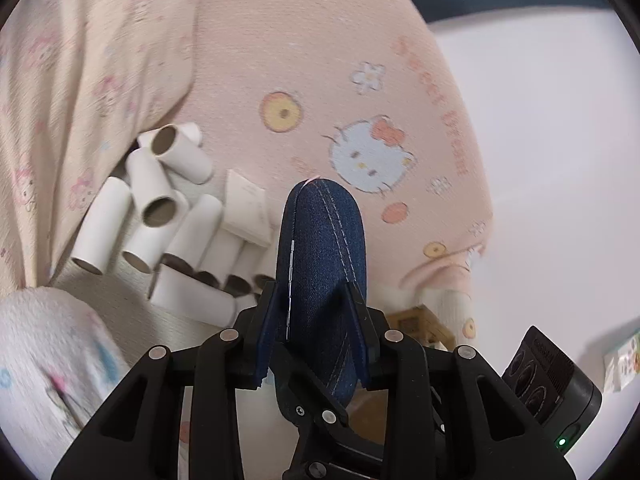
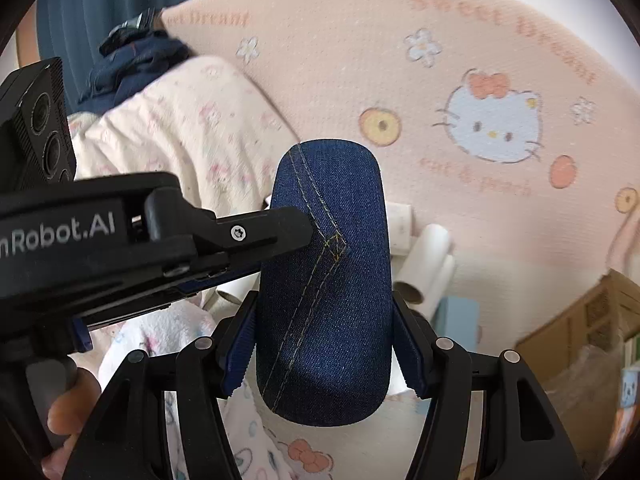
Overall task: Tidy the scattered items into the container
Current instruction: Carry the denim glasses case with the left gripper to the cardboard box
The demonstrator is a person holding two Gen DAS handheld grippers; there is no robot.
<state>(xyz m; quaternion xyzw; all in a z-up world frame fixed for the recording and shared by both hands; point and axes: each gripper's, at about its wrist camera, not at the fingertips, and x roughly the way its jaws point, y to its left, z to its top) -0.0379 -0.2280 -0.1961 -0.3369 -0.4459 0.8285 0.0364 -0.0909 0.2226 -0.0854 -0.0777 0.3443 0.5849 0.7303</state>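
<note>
Denim case carried by both claws above the bed

The denim case (image 2: 324,280) was clamped in the right claw (image 2: 324,344) across its width and in the left claw (image 1: 316,320) across its narrower edge, raised over the pink blanket (image 1: 320,60) near the cardboard tubes (image 1: 160,208). The step looked like transport; next it needed carrying to the container, possibly the cardboard box (image 2: 592,320).

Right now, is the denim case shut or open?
Shut. The denim case shows one unbroken rounded shell with no gap, pinched by the left hand-held gripper and the right hand-held gripper.
</note>
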